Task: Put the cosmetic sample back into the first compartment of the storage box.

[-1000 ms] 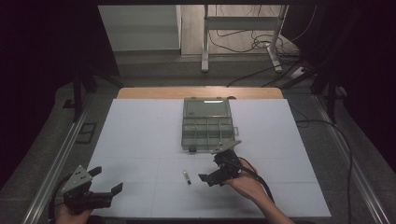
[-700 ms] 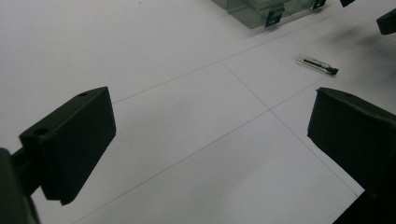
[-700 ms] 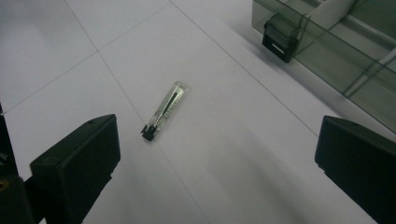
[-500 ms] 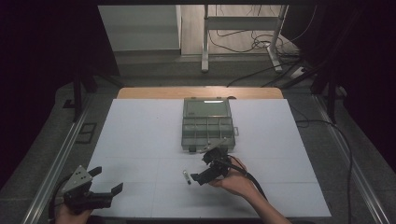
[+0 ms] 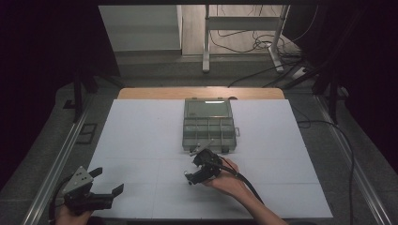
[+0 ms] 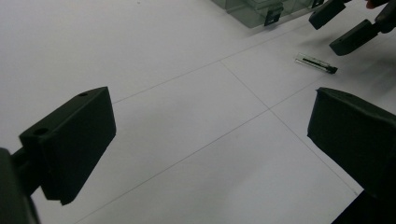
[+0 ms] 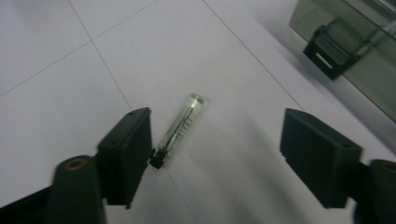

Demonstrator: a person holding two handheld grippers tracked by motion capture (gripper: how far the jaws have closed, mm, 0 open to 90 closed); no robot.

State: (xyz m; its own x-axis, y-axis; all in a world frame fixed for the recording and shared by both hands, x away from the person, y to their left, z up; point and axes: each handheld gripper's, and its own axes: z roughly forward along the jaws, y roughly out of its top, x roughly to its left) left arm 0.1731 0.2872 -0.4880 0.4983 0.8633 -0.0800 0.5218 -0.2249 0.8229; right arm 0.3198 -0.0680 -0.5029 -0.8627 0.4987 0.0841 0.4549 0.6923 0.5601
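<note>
While the right gripper (image 7: 217,154) hovers wide open over the small clear vial (image 7: 180,126) lying near the compartment box (image 5: 208,125), its one jaw almost touches the vial's black cap. Closing off-centre could roll it away. The left gripper (image 5: 107,183) waits open, well apart.

2 hand-held grippers, both with jaws spread.
The left gripper (image 5: 104,182) sits near the left front corner; the right gripper (image 5: 196,165) points leftward mid-table, gripped by the right hand (image 5: 226,178).

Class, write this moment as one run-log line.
right gripper: open, around small clear tube | left gripper: open, idle | compartment box: closed
</note>
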